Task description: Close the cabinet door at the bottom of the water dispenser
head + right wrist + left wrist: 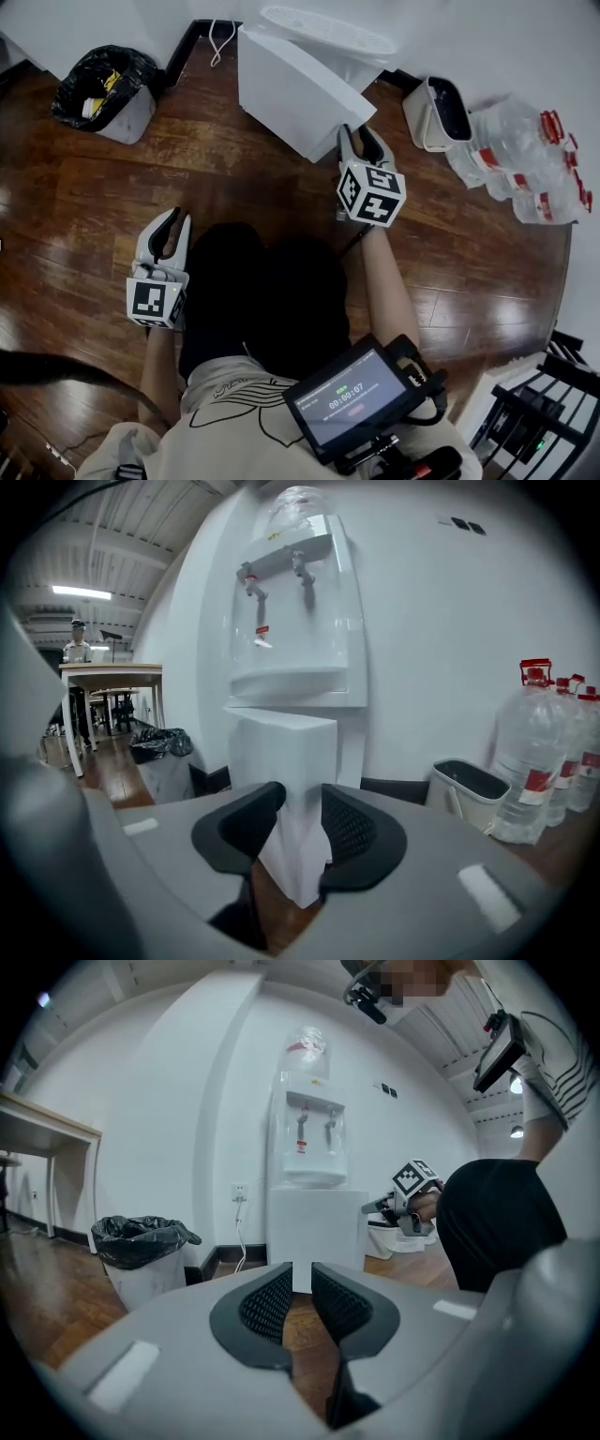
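Cabinet door (281,752): plain white panel, standing open at the base of the water dispenser (295,611), free edge outward. Right gripper (298,808): pinching that edge between both pads. Left gripper (300,1293): jaws narrowly apart, empty, well apart from the dispenser. Hinge side and cabinet interior hidden behind the panel.

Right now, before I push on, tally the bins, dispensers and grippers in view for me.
Bins: 2, the black-bagged bin and the white bin.
Water dispenser: 1.
Grippers: 2, the left gripper and the right gripper, its jaws on the cabinet door.
Total: 5.
Water bottles left out: too bunched to count.
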Demonstrator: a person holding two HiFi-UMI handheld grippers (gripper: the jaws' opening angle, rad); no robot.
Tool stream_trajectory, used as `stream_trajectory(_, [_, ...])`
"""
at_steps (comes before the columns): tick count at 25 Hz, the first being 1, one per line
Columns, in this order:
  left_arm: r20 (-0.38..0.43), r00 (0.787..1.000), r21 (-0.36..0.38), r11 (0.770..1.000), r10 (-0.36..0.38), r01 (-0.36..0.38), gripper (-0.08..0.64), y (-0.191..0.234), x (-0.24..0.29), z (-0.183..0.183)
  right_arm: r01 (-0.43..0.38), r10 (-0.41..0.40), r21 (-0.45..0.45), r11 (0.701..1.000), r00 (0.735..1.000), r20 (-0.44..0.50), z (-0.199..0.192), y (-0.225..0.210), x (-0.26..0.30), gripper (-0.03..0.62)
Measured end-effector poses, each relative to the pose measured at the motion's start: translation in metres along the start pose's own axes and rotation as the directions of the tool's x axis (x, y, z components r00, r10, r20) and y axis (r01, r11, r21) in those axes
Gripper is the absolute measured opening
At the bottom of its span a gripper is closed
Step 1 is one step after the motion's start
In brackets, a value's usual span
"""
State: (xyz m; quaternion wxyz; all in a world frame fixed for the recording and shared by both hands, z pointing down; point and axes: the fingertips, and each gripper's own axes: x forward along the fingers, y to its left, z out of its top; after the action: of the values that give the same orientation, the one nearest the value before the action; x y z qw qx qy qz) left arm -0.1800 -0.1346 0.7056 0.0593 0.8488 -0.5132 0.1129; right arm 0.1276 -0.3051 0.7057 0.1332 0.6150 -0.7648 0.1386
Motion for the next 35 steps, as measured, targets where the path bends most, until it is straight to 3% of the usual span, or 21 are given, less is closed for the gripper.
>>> stream_trajectory(6, [-0.021,0.999,0.012,0.999,0.035,-0.035,0.067,0.002,-0.009,-0.009,0.024,-0.024,0.021,0.999,1.0,0.0,0.019,-0.049,0.048,0.151])
stream_trajectory(10, [-0.027,0.994,0.018,0.994,0.106,-0.106,0.067,0.019,-0.022,-0.011,-0.013,0.012,0.065,0.998,1.0,0.007,0.035,-0.075,0.083,0.14])
stream_trajectory(12, [-0.045,0.989,0.013,0.99,0.143,-0.143,0.067,0.025,-0.031,-0.017,0.0,0.002,0.075,0.997,0.999,-0.035,0.039,-0.081,0.093,0.13])
stream_trajectory(17, [-0.09,0.983,0.01,0.987,0.159,-0.159,0.067,0.025,-0.032,-0.034,0.037,-0.036,0.006,0.999,0.998,-0.055,0.045,-0.082,0.094,0.13])
stream_trajectory(18, [-0.082,0.984,0.005,0.988,0.155,-0.155,0.067,0.022,-0.029,-0.031,0.065,-0.064,0.004,0.998,0.997,-0.03,0.045,-0.082,0.086,0.102])
stream_trajectory(19, [-0.067,0.987,-0.002,0.989,0.149,-0.15,0.067,0.018,-0.024,-0.027,0.082,-0.083,0.01,0.997,0.997,0.013,0.042,-0.079,0.073,0.008])
stream_trajectory(20, [-0.048,0.989,-0.008,0.99,0.138,-0.139,0.067,0.013,-0.019,-0.02,0.071,-0.072,0.02,0.997,0.995,0.063,0.035,-0.07,0.054,0.003])
stream_trajectory(22, [-0.011,0.995,-0.009,0.995,0.099,-0.099,0.063,0.0,-0.009,-0.005,-0.037,0.032,0.031,0.999,0.991,0.129,0.001,-0.039,0.01,0.003])
stream_trajectory(24, [0.042,0.998,-0.001,0.998,0.056,-0.056,0.015,-0.009,0.004,0.009,-0.13,0.124,0.035,0.991,0.982,0.14,-0.033,-0.015,-0.024,0.003])
stream_trajectory(27, [0.099,0.995,-0.015,0.999,0.032,-0.031,0.015,-0.015,0.019,0.033,-0.149,0.144,0.06,0.987,0.987,0.076,-0.053,-0.014,-0.059,0.002])
stream_trajectory(29, [0.057,0.998,-0.083,0.996,0.016,-0.012,0.015,-0.03,0.009,0.057,-0.147,0.147,0.089,0.985,0.989,0.001,-0.055,-0.018,-0.103,0.002])
stream_trajectory(31, [0.007,0.999,-0.173,0.984,-0.049,0.05,0.015,-0.054,-0.007,0.098,-0.14,0.145,0.108,0.984,0.988,-0.044,-0.04,-0.018,-0.158,0.003])
stream_trajectory(35, [-0.034,0.985,-0.251,0.955,-0.172,0.158,0.015,-0.091,-0.035,0.176,0.004,0.028,0.172,0.985,0.982,-0.188,-0.004,-0.013,-0.249,0.003])
